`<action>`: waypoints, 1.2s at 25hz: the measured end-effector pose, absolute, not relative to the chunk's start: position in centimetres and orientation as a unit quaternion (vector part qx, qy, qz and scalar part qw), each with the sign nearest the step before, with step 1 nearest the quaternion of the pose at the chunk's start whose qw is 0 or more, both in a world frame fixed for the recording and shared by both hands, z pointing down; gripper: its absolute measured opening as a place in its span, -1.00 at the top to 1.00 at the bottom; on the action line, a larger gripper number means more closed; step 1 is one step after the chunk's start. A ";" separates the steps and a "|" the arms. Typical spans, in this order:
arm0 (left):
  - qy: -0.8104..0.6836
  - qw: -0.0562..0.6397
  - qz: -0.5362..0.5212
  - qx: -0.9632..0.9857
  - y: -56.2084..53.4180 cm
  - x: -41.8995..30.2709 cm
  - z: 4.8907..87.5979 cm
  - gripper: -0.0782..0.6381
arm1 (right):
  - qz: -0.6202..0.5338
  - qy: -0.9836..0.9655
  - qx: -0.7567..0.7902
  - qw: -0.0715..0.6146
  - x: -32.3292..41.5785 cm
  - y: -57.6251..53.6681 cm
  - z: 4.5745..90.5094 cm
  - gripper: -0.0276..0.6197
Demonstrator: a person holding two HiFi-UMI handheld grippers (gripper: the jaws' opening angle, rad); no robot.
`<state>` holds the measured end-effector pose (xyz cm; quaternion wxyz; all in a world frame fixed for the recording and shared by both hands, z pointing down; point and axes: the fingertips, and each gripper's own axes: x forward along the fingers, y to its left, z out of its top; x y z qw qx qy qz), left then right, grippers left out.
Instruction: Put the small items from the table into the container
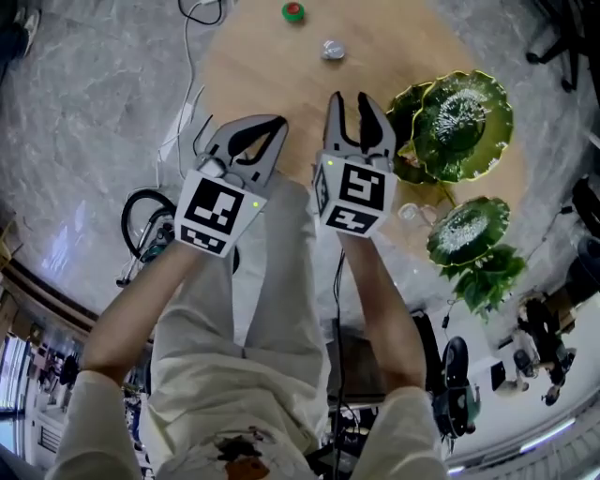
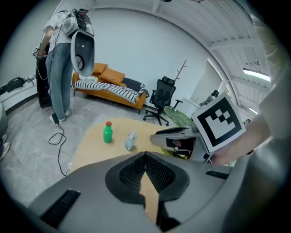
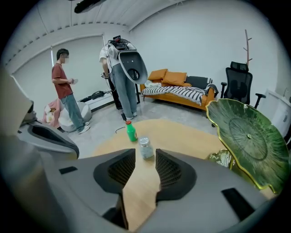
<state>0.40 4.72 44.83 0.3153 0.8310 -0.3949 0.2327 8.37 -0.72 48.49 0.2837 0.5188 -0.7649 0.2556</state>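
The job looks not yet started: the green bottle (image 1: 293,11) and the little jar (image 1: 332,50) both stand at the far end of the surface (image 1: 253,66). They are near each other and well apart from the leaf dish (image 1: 464,112), which is likely the container and has neither of them in it. The left hand-held gripper (image 1: 274,125) is clenched on nothing, and the right hand-held gripper (image 1: 353,101) is released and empty, aimed at the jar but not near it, so both things are left to pick up.
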 end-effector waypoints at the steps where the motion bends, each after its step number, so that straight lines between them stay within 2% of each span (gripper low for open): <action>1: -0.398 0.316 0.231 0.830 4.5 0.2 44.8 0.76 | 0.254 -0.768 0.514 0.285 8.0 -1.1 48.6 0.53; 16: -0.444 0.333 0.210 0.805 2.7 -2.9 44.9 0.76 | 0.250 -0.780 0.484 0.307 5.4 -5.2 50.6 0.28; 30: -0.467 0.341 0.205 0.789 2.8 -4.1 45.5 0.76 | 0.249 -0.774 0.474 0.338 4.3 -6.5 53.3 0.28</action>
